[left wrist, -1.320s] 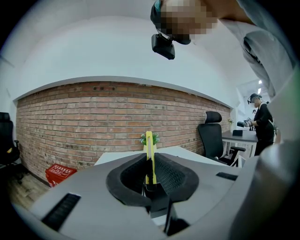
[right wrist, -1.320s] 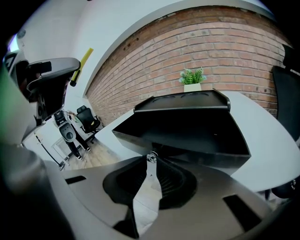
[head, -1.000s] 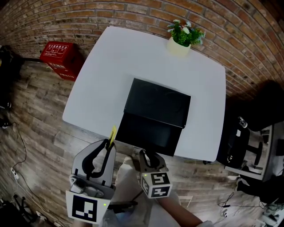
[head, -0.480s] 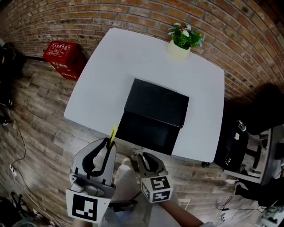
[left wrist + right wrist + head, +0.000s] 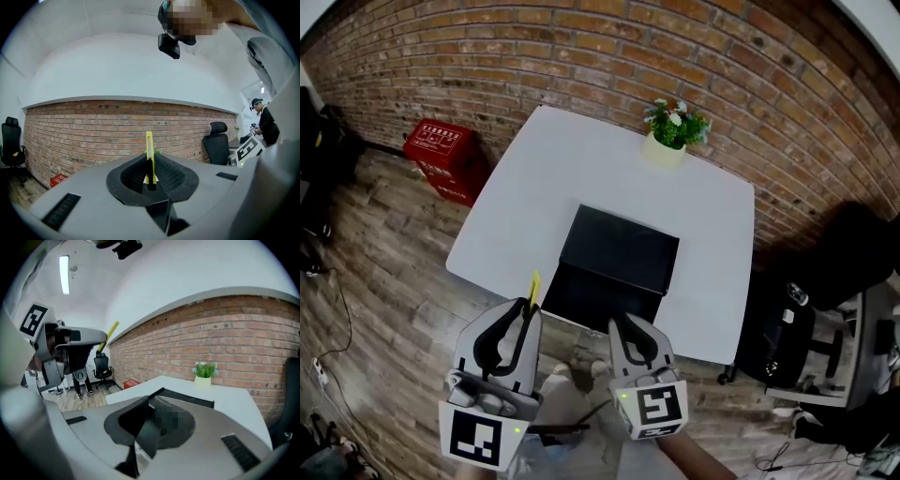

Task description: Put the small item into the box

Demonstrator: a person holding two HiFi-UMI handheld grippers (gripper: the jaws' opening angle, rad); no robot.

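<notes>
A thin yellow strip (image 5: 533,287) stands upright between the jaws of my left gripper (image 5: 528,305), which is shut on it; in the left gripper view the yellow strip (image 5: 149,157) rises from my left gripper (image 5: 150,180). The black box (image 5: 616,262) lies open on the white table (image 5: 534,187), its lid flap toward me. My right gripper (image 5: 625,325) is shut with nothing in it, held near the table's front edge. In the right gripper view the black box (image 5: 185,399) lies just beyond my right gripper (image 5: 152,416), and the left gripper shows at the left.
A potted plant (image 5: 671,131) stands at the table's far edge by the brick wall. A red crate (image 5: 442,155) sits on the wooden floor at left. A black office chair (image 5: 792,328) is at the right.
The view has pulled back and up, so the table and box look smaller and farther. Both grippers stay low in the view; the left still grips the yellow strip.
</notes>
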